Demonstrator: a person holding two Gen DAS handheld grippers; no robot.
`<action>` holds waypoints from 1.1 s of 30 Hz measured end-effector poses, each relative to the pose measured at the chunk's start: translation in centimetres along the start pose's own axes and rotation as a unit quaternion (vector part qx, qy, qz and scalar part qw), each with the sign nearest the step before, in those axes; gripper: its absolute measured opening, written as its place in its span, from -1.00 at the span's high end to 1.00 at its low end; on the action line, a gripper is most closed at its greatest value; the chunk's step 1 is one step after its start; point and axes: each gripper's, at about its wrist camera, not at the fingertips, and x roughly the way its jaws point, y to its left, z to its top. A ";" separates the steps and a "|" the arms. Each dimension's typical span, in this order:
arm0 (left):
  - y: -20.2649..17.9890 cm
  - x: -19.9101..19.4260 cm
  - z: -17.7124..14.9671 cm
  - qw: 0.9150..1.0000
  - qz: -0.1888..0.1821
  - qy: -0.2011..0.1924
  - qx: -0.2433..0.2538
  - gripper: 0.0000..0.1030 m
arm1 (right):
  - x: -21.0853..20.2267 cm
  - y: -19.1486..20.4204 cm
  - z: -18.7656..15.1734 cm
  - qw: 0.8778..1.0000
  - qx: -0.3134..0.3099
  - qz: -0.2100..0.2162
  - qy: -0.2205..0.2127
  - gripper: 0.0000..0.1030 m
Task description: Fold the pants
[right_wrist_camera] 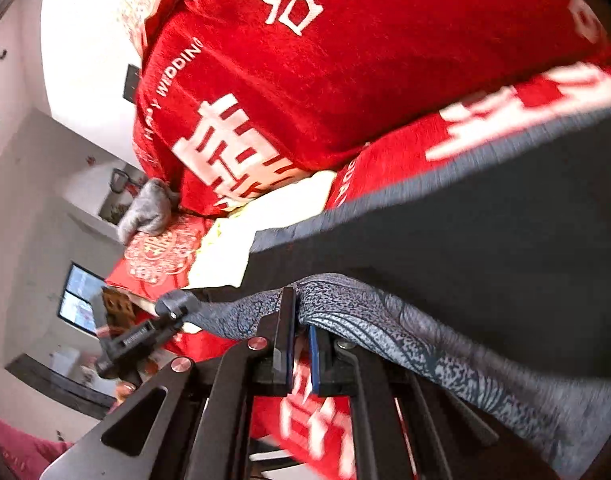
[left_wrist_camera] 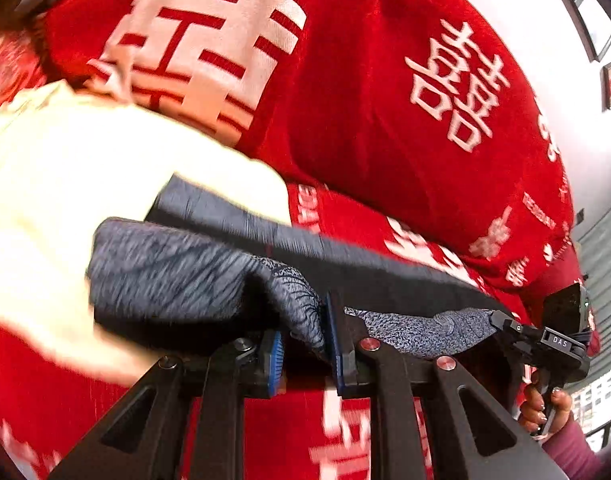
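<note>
The dark grey pants (left_wrist_camera: 177,276) hang stretched between my two grippers above a red bed cover. My left gripper (left_wrist_camera: 303,354) is shut on a bunched edge of the pants, with blue pads pinching the fabric. The right gripper shows in the left wrist view (left_wrist_camera: 505,326) at the far end of the taut edge. In the right wrist view my right gripper (right_wrist_camera: 301,344) is shut on the speckled grey waistband (right_wrist_camera: 385,312), and the pants (right_wrist_camera: 485,220) spread up to the right. The left gripper shows there too (right_wrist_camera: 173,304), holding the other end.
A red blanket with white characters (left_wrist_camera: 385,100) is piled behind the pants on the red bed cover (left_wrist_camera: 285,432). A cream cloth (left_wrist_camera: 85,160) lies at the left. A grey cloth (right_wrist_camera: 149,208) lies beside the blanket. White walls and a window (right_wrist_camera: 79,300) lie beyond.
</note>
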 end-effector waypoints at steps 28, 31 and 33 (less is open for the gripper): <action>-1.8 11.9 1.2 0.986 0.108 0.087 0.089 0.59 | 10.9 -2.9 5.6 0.997 -0.006 -0.071 0.042 -0.34; -2.7 12.9 0.7 0.982 0.139 0.074 0.100 0.59 | 11.8 -4.8 5.2 0.992 0.007 -0.113 0.047 -0.33; -3.1 13.1 0.8 0.981 0.151 0.073 0.098 0.59 | 11.4 -5.9 5.7 0.992 0.021 -0.123 0.021 -0.30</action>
